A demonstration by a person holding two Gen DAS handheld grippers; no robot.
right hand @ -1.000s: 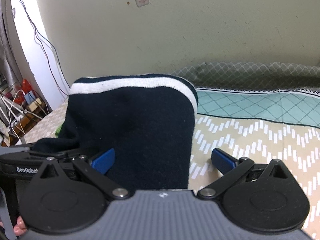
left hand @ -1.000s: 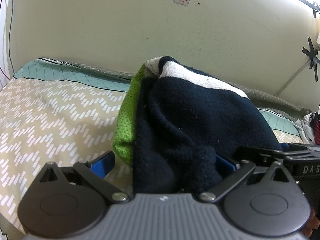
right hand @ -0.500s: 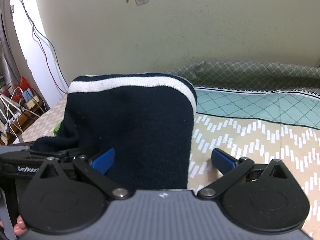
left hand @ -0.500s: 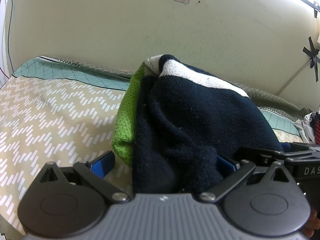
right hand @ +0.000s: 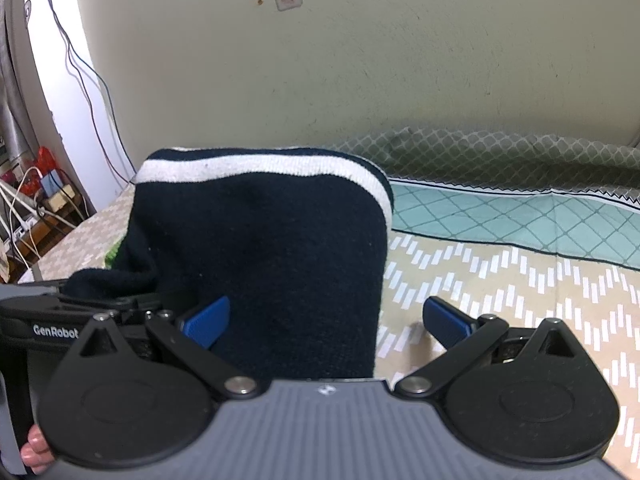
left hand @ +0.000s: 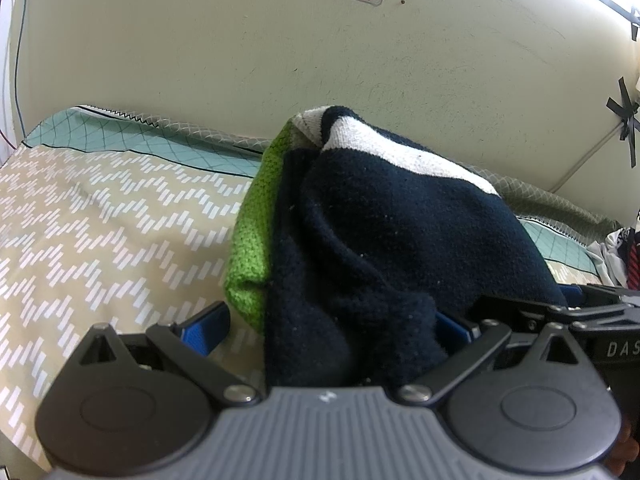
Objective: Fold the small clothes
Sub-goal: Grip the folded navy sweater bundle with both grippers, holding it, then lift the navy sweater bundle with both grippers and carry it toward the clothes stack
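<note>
We found navy garment point(left hand: 400, 248) with white stripe and green panel bunched in mound on patterned bedsheet point(left hand: 100, 232), near middle of bed, wall behind. Left gripper point(left hand: 328, 328): blue fingers point(left hand: 206, 326) spread wide, garment's near edge lying in gap against right finger, nothing pinched. Right gripper point(right hand: 324, 322): fingers point(right hand: 446, 322) also wide apart, navy cloth point(right hand: 260, 264) filling left part of gap, touching left finger; right finger over bare sheet point(right hand: 520, 280). We noted grippers side by side, each visible at other's frame edge.
</note>
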